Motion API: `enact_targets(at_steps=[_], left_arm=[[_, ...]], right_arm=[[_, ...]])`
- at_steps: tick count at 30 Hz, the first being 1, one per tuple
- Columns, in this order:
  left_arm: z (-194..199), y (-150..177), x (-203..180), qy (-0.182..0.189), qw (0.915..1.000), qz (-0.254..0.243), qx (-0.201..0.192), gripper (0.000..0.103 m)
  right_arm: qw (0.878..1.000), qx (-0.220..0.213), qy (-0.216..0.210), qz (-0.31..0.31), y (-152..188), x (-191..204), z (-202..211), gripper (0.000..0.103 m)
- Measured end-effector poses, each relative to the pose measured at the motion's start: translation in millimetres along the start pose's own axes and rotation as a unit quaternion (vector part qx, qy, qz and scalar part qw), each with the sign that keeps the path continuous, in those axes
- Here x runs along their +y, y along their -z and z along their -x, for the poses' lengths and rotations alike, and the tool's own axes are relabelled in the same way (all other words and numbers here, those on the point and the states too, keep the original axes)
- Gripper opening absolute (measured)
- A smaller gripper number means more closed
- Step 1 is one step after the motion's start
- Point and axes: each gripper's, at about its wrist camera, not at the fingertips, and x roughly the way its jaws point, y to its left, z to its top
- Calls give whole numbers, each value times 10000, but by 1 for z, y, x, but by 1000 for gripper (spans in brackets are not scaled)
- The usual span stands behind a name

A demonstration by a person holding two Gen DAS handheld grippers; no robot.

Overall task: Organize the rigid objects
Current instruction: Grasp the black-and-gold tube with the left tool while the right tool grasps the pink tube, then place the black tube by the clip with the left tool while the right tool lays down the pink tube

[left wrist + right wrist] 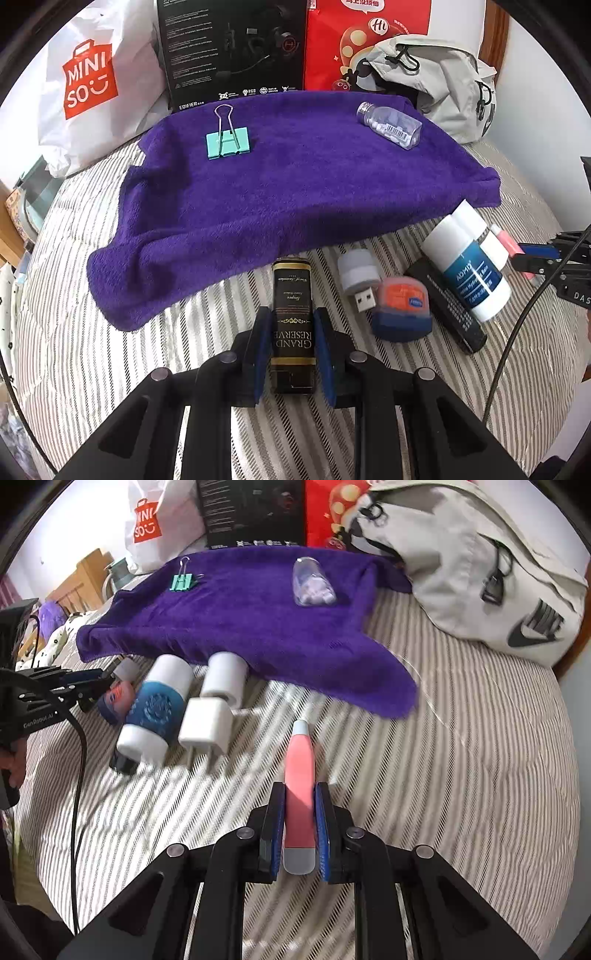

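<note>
My left gripper [291, 332] is clamped on a tall black rectangular tin with gold lettering [291, 325], held over the striped bedding [110, 350] just near the purple terry towel [295, 177]. My right gripper [300, 805] pinches a slim pink plastic tube with grey ends [300, 794]. On the towel's far side lie a mint-green binder clip [228, 143] at left and a clear plastic pill bottle [389, 124] at right (on its side).
</note>
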Motion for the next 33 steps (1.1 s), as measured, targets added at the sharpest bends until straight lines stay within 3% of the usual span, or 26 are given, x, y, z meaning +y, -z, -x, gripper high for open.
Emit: enact_targets(at_steps=[6,18,33], left_arm=[[-3,-1,-5,-96,9999,-13,-126,23],[9,3,12,234,9991,338,-56,22],[43,-24,37,316,9970,601,-366,22]], right_arm=[[9996,-68,231,139,-2,8,-2,17],[9996,-183,-193,27,-5,-3,19,16],[9969,-578,-511,178,-52,0,41,16]])
